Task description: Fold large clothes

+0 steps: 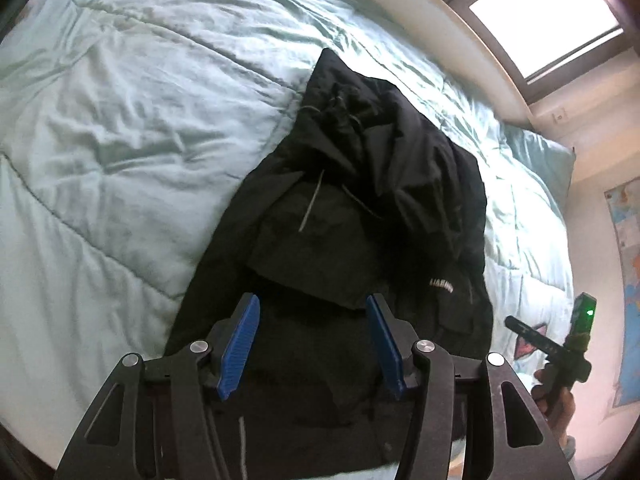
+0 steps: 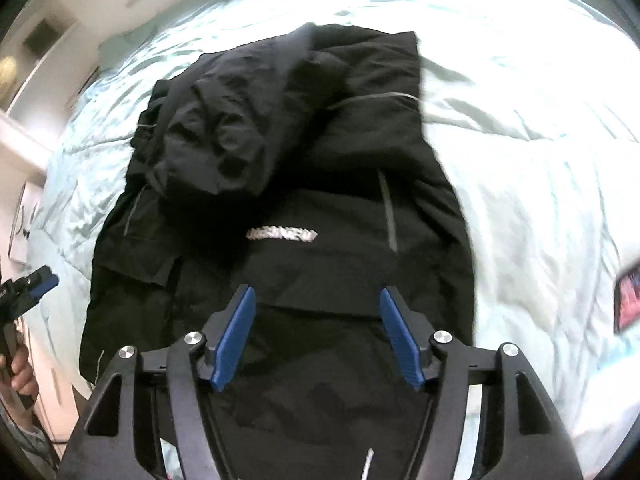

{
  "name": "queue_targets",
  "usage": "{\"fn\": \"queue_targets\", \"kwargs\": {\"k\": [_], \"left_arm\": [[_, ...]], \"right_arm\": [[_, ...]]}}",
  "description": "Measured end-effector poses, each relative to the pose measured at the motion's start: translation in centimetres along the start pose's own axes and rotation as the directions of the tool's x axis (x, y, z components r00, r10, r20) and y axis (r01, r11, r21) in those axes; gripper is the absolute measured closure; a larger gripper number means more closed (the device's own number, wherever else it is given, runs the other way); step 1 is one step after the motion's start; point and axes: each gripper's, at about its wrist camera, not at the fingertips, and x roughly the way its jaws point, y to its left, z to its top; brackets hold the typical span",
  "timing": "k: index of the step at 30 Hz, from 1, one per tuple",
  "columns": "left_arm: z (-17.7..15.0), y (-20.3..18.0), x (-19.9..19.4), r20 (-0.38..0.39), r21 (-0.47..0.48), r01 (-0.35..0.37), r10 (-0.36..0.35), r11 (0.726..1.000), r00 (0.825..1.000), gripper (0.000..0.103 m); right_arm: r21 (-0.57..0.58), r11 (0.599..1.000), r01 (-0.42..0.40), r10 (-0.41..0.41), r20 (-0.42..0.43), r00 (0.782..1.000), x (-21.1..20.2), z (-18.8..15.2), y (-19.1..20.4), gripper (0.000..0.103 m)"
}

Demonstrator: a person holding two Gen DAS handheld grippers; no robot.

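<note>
A black jacket (image 1: 360, 200) with white lettering on its chest lies partly folded on a pale green duvet (image 1: 120, 120); its sleeves and hood are bunched on top. My left gripper (image 1: 312, 300) hovers over the jacket's near end, open, with no cloth between its blue pads. The right wrist view shows the same jacket (image 2: 280, 160), and my right gripper (image 2: 317, 292) also hangs open above the near end, holding nothing. Each gripper appears in the other's view: the right gripper (image 1: 560, 344) beside the jacket's right edge, the left gripper (image 2: 32, 284) off its left edge, held by a hand.
The duvet (image 2: 540, 160) spreads wide on both sides of the jacket. A pillow (image 1: 540, 156) lies at the far right below a window (image 1: 552, 20). A pink-red item (image 2: 628, 296) sits on the bed at the right. A map poster (image 1: 628, 280) hangs on the wall.
</note>
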Motion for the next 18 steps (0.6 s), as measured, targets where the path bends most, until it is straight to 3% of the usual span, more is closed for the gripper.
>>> {"fn": "queue_targets", "kwargs": {"k": [9,18], "left_arm": [[-1.9,3.9,0.8,-0.095,-0.055,-0.034,0.029,0.998,0.995,0.044],[-4.5,8.0,4.9,-0.277,-0.065,-0.109,0.087,0.992,0.957,0.044]], "right_arm": [[0.123,0.990,0.065,-0.058,-0.058,0.997,0.3,-5.6,-2.3,0.035],[0.269,0.949,0.164,-0.130,-0.140,0.982,1.6,-10.7,-6.3,0.035]]}}
